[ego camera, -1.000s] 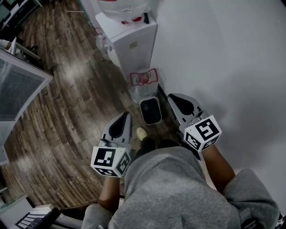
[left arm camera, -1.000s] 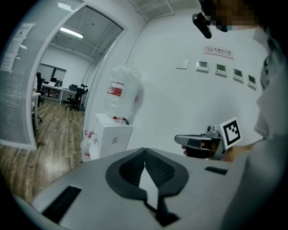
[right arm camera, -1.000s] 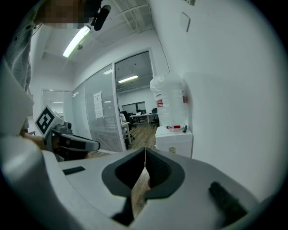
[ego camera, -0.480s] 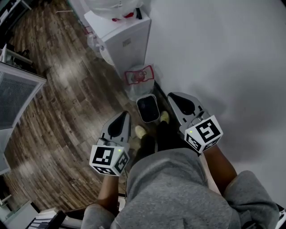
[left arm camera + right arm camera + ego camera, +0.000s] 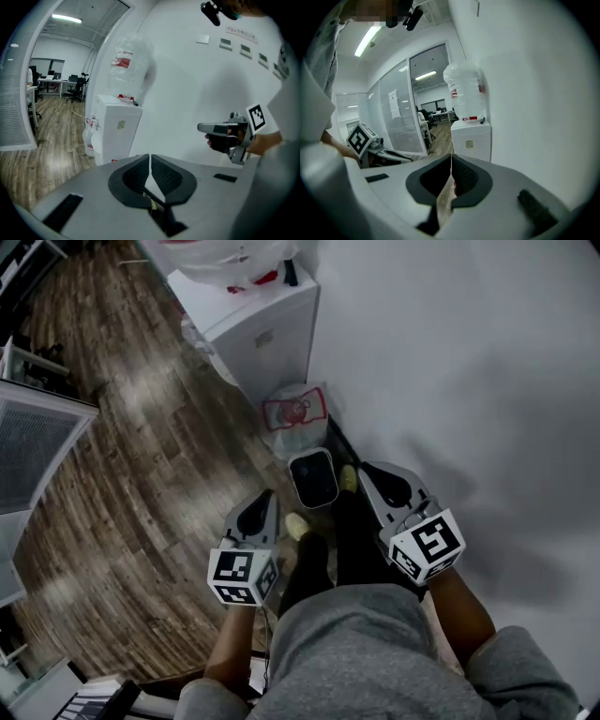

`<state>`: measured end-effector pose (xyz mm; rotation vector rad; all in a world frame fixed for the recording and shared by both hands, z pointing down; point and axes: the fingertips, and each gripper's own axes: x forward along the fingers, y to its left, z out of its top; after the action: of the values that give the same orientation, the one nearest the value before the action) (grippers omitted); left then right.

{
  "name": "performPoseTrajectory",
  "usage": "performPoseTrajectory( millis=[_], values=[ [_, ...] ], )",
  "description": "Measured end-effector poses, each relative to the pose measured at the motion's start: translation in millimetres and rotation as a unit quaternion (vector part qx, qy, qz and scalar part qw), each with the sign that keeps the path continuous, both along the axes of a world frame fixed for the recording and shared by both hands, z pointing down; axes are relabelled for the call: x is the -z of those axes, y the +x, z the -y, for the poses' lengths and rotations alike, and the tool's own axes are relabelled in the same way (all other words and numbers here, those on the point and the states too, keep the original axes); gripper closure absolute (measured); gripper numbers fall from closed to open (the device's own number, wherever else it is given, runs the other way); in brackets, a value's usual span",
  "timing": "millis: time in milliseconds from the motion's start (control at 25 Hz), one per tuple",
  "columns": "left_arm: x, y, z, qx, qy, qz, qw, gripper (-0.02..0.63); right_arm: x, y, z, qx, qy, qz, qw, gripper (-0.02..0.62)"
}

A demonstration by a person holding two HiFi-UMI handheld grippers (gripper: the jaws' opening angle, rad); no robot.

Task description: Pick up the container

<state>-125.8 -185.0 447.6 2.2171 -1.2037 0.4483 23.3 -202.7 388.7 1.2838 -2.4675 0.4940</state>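
Note:
In the head view a small dark container (image 5: 313, 479) with a pale rounded rim stands on the wooden floor by the white wall. My left gripper (image 5: 256, 509) hangs to its lower left and my right gripper (image 5: 386, 476) to its right, both well above the floor and apart from it. Each has its jaws shut with nothing between them. In the left gripper view the left gripper (image 5: 150, 157) points over the floor and the container is hidden. The right gripper view shows the right gripper (image 5: 451, 158) the same way.
A bag-lined bin with red print (image 5: 296, 415) stands just behind the container. Beyond it is a white water dispenser (image 5: 259, 326) with a bottle (image 5: 129, 60) on top. The person's shoes (image 5: 296, 524) are next to the container. A glass partition (image 5: 37, 427) is at left.
Both grippers have sunk lower toward the floor, the left one more. The left gripper also drifted right toward the container. Both stayed shut.

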Motion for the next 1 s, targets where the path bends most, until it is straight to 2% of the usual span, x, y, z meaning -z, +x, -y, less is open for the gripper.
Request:
performPoseTrajectory(
  millis=[240, 440, 560, 640, 800, 1000],
  values=[
    [-77.9, 15.8, 26.7, -0.024, -0.024, 0.052, 0.9981, 0.589, -43.1, 9.2, 17.8, 0.011, -0.034, -0.005, 0.999, 0.569],
    [-153.9, 18.5, 47.5, -0.016, -0.062, 0.061, 0.9961, 0.588, -95.0, 5.0, 35.3, 0.033, -0.063, -0.003, 0.997, 0.569],
    [-204.9, 20.1, 51.3, -0.021, -0.085, 0.080, 0.9929, 0.584, -131.5, -2.7, 40.0, 0.041, -0.097, 0.016, 0.994, 0.569],
    [-238.6, 22.6, 53.3, -0.026, -0.101, 0.087, 0.9907, 0.562, -158.6, -7.9, 39.6, 0.048, -0.122, 0.028, 0.991, 0.569],
    [-316.2, 28.3, 57.7, -0.029, -0.146, 0.091, 0.9847, 0.477, -214.8, -12.1, 39.8, 0.069, -0.158, 0.024, 0.985, 0.569],
    [-380.5, 25.0, 65.7, -0.021, -0.164, 0.097, 0.9815, 0.442, -260.5, -12.5, 43.1, 0.079, -0.190, 0.030, 0.978, 0.569]
  ],
)
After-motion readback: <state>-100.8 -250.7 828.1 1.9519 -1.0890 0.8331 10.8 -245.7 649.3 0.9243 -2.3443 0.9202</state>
